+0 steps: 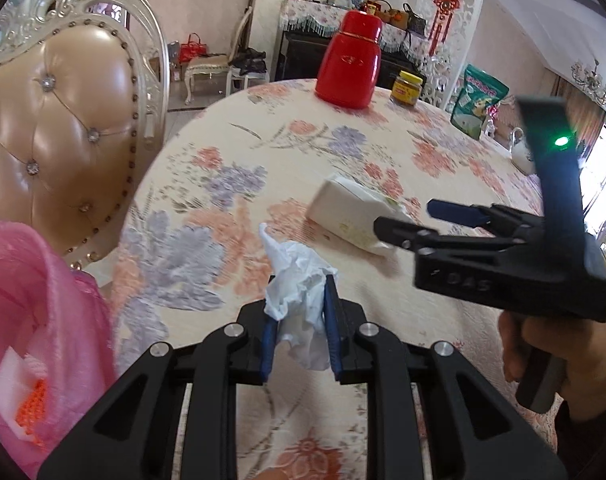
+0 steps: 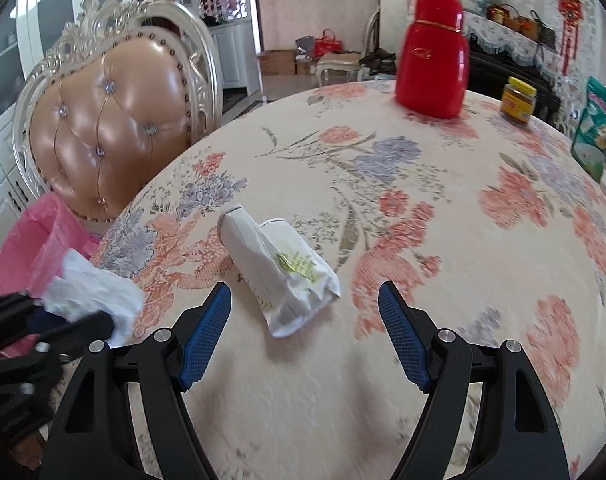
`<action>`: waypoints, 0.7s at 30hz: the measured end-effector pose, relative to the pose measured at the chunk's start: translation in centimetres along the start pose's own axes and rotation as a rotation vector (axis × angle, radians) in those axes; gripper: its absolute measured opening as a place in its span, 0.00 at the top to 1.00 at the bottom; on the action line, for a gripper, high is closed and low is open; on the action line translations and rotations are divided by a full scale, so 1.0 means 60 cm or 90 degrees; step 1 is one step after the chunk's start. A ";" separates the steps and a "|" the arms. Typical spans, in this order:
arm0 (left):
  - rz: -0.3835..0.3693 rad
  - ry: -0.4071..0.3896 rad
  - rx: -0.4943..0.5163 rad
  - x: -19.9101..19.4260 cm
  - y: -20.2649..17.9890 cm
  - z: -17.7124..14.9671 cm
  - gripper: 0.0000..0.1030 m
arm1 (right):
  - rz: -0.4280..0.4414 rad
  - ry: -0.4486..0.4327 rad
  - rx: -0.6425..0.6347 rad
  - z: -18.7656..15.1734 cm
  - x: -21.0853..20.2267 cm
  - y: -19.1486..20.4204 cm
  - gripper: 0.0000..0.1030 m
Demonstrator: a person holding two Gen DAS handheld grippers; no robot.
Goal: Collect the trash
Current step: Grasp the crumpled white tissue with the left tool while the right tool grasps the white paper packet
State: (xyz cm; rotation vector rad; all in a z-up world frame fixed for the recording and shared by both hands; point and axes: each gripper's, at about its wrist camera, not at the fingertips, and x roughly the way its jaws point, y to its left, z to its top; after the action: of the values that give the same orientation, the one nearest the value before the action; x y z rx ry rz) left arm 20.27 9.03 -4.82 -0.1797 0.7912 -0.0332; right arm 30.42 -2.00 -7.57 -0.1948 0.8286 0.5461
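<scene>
Pink bag point(image 1: 43, 300) cropped; hand-held gripper point(image 1: 301, 316) pinches tissue point(image 1: 299, 280)

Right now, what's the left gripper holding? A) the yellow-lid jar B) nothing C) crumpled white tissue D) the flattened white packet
C: the left gripper has its blue pads closed on the crumpled white tissue, while the flattened white packet lies on the table ahead of the open right gripper, and the yellow-lid jar stands at the far edge.
</scene>
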 end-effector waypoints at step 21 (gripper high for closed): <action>0.019 -0.042 -0.006 -0.060 0.024 0.009 0.80 | 0.003 0.028 -0.002 -0.024 0.003 0.019 0.49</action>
State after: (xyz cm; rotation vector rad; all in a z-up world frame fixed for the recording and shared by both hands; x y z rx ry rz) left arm 18.06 10.89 -2.16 -0.1777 0.7278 0.0050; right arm 28.97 -1.49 -8.60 -0.2093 0.8714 0.5488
